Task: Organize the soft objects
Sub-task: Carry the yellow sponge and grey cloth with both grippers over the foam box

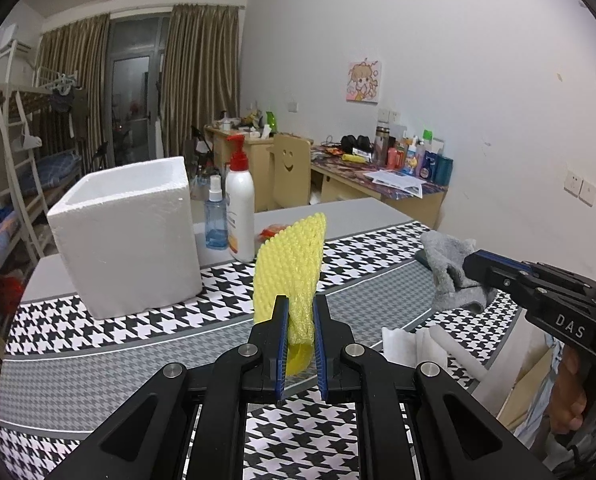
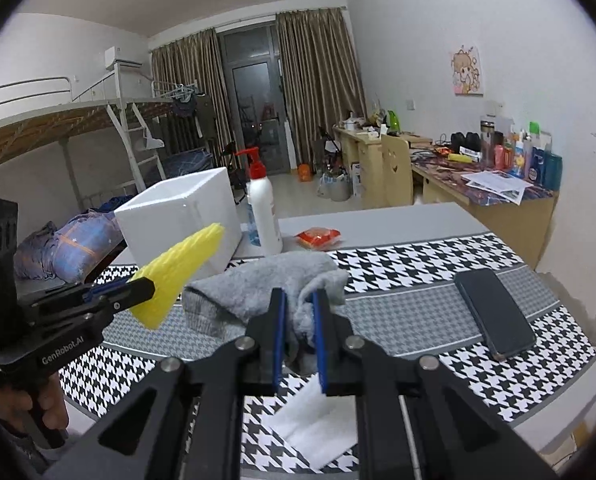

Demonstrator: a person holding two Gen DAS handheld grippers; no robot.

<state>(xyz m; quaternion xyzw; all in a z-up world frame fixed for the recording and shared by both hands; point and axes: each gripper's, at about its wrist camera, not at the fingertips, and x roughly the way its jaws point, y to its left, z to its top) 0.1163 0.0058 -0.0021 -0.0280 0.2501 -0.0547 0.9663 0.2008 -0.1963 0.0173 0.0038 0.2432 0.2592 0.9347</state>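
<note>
Houndstooth-patterned black-and-white cloth covers the worktop [image 1: 98, 344]. Above it, the left claw [image 1: 300, 320] pinches a yellow foam mesh sleeve [image 1: 288, 270], which stands upright. Beside it, the right claw [image 2: 299, 316] grips a bunched grey knitted sock [image 2: 258, 284], also lifted. A white open-topped styrofoam box [image 1: 126, 236] stands behind on the left, near a white pump bottle with red nozzle [image 1: 240, 208]. A dark smartphone [image 2: 493, 314] lies on the right.

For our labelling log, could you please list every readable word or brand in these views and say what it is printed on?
"DAS": on the right gripper body, left wrist view.
"GenRobot.AI": on the left gripper body, right wrist view.
White pump bottle label, desk bottles and papers: too blurred to read.
</note>
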